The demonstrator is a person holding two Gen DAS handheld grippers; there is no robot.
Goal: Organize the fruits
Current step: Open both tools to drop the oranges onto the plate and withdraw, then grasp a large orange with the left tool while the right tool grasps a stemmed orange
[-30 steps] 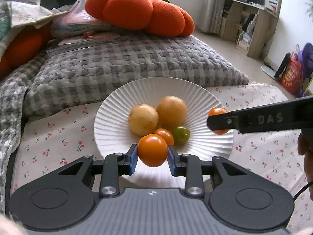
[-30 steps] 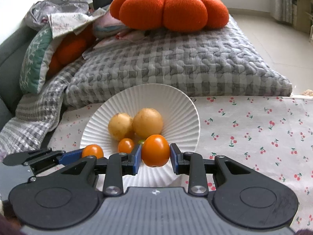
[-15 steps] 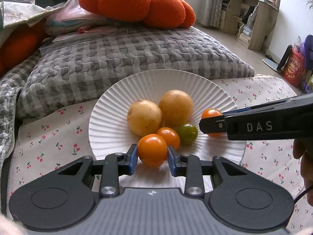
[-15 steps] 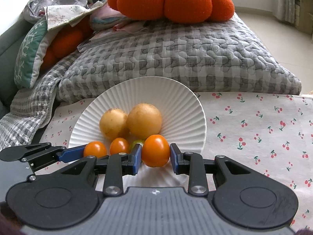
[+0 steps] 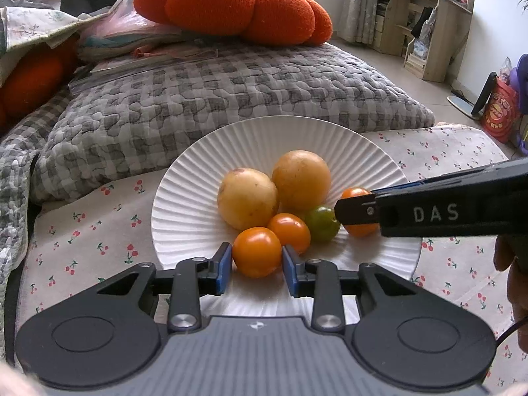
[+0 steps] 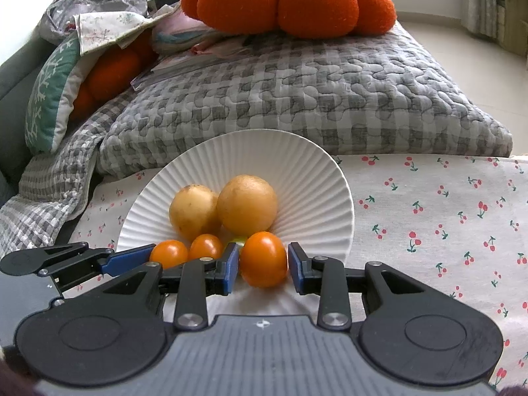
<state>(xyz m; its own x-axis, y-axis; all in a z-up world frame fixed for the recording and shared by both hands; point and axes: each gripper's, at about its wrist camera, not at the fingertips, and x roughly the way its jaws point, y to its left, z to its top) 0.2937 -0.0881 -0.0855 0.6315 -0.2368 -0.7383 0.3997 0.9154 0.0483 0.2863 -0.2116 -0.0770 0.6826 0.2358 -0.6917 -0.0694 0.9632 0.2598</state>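
Note:
A white ribbed plate holds two yellow round fruits, an orange tomato and a green tomato. My left gripper is shut on an orange tomato low over the plate's near edge. My right gripper is shut on another orange tomato, also low over the plate, and it shows from the side in the left wrist view. The left gripper's fingers show at the left of the right wrist view.
The plate lies on a cherry-print cloth. A grey quilted cushion rises right behind it, with an orange pumpkin pillow on top. Piled fabrics and pillows are at the left. Shelves stand far right.
Both grippers have moved down and closer to the plate with their tomatoes still held. The held tomatoes now sit beside the fruits on the plate.

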